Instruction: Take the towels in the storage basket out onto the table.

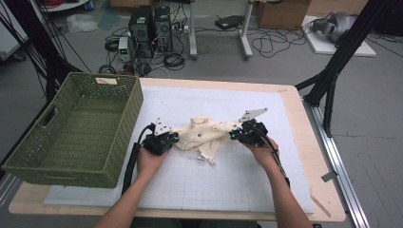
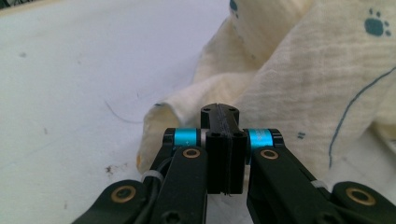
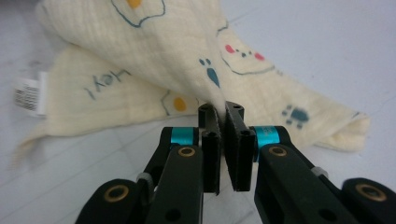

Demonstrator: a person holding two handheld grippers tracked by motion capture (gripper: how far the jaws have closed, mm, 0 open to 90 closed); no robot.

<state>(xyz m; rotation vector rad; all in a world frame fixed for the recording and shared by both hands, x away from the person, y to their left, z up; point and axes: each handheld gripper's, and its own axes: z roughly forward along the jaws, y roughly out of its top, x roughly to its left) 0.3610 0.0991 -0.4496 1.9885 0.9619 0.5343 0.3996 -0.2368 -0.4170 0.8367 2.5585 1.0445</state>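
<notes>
A cream cloth (image 1: 204,133) printed with paw marks and small faces lies bunched at the middle of the white mat (image 1: 214,185), stretched between my two grippers. My left gripper (image 1: 177,138) is at its left end. In the left gripper view the jaws (image 2: 219,112) are pressed together, with a fold of the cloth (image 2: 303,84) meeting their tips. My right gripper (image 1: 233,135) is at the cloth's right end. In the right gripper view its jaws (image 3: 220,109) are shut on a pinch of the cloth (image 3: 140,42), which rises away from them. A white label (image 3: 28,93) hangs at the cloth's far edge.
A large green woven basket (image 1: 28,164) stands on the table's left side, close to my left hand. The wooden table edge (image 1: 313,152) runs along the right. Black frame legs and cables stand on the floor beyond the table.
</notes>
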